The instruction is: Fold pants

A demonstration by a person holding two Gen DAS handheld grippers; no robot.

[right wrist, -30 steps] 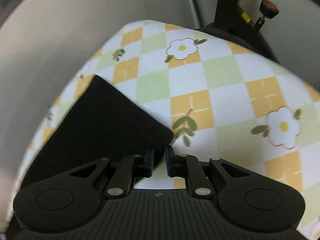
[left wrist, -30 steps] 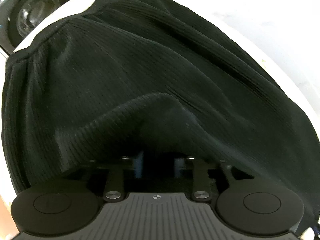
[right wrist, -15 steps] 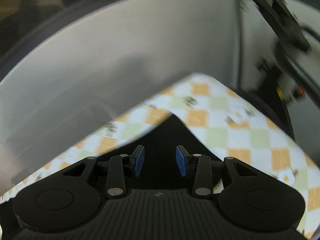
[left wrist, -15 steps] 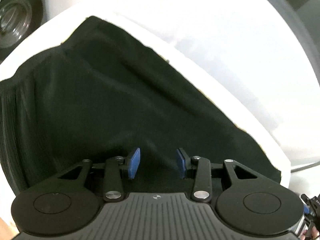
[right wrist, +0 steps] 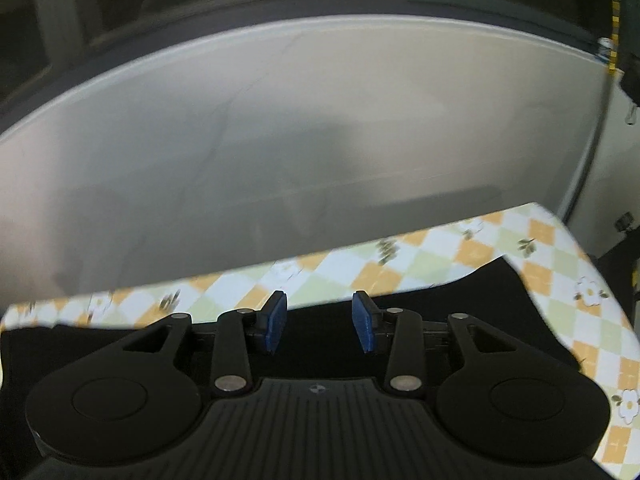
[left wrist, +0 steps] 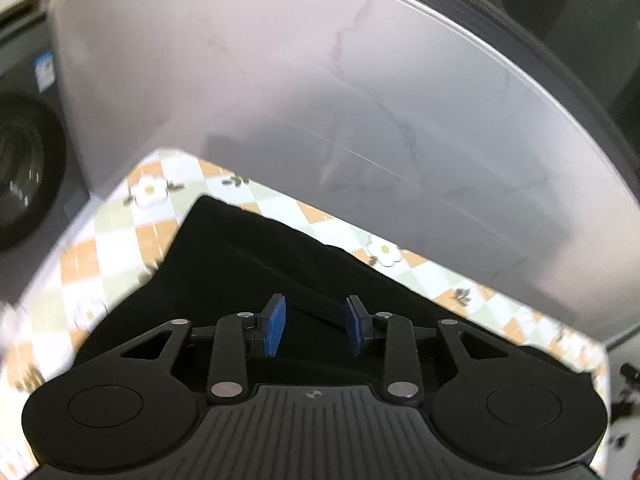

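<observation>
Lying below both empty, parted tools (left wrist: 313, 326) (right wrist: 320, 322), left one closing, black pants (left wrist: 248, 264) (right wrist: 500, 312).

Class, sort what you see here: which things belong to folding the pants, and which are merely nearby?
Belongs to the job:
black ribbed fabric pants
left tongs, closing, empty
right tongs, empty
checked floral tablecloth

Merely nearby:
grey wall
dark round-doored washing machine

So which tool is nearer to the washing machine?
Left. The left tool, jaws closing on nothing, hangs over the black pants with the washing machine off its left side; the right tool, also over the pants, has no machine in view.
</observation>
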